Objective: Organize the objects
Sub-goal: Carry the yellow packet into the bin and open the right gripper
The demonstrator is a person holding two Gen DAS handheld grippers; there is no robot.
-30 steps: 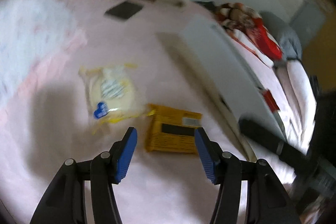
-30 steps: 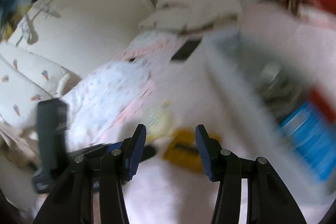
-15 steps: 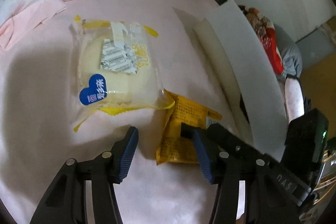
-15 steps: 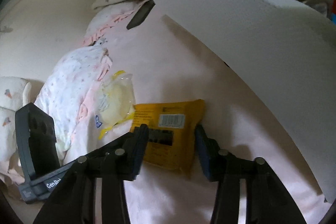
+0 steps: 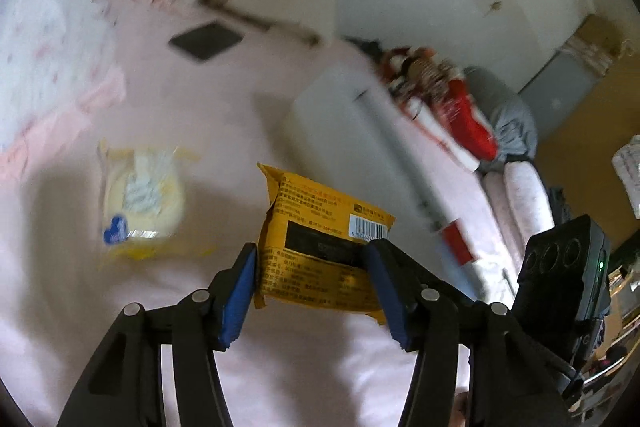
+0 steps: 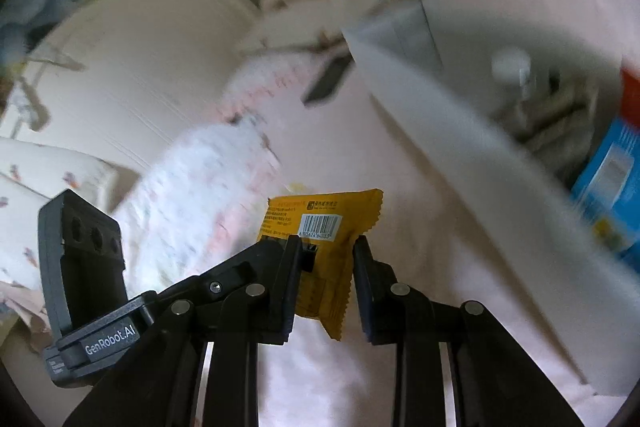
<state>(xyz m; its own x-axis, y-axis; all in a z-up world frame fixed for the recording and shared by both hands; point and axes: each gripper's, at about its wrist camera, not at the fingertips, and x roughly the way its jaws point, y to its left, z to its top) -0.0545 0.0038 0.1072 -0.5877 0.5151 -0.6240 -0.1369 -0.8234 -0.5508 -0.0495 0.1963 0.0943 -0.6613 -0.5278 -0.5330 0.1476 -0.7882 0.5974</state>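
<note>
Pink bedding point(image 5: 240, 99) is lying under us as we are lifting the yellow snack packet point(image 5: 320, 247) clear, both the left gripper point(image 5: 310, 291) and right gripper point(image 6: 324, 287) clenched on it. Next we are needing to carry it over the white box point(image 6: 460, 131) wall, judging.

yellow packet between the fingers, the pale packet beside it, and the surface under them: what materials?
Yellow packet: looks like thin printed plastic film, slightly glossy; crinkles, zigzag-cut end seam, barcode label.
Pale packet: seems to be clear plastic wrap over a pale bun-like item; yellow edging, blue heart mark. Blurred, so uncertain.
Surface: pink woven fabric, matte, apparently a bedsheet; soft shadows, no glare.
</note>
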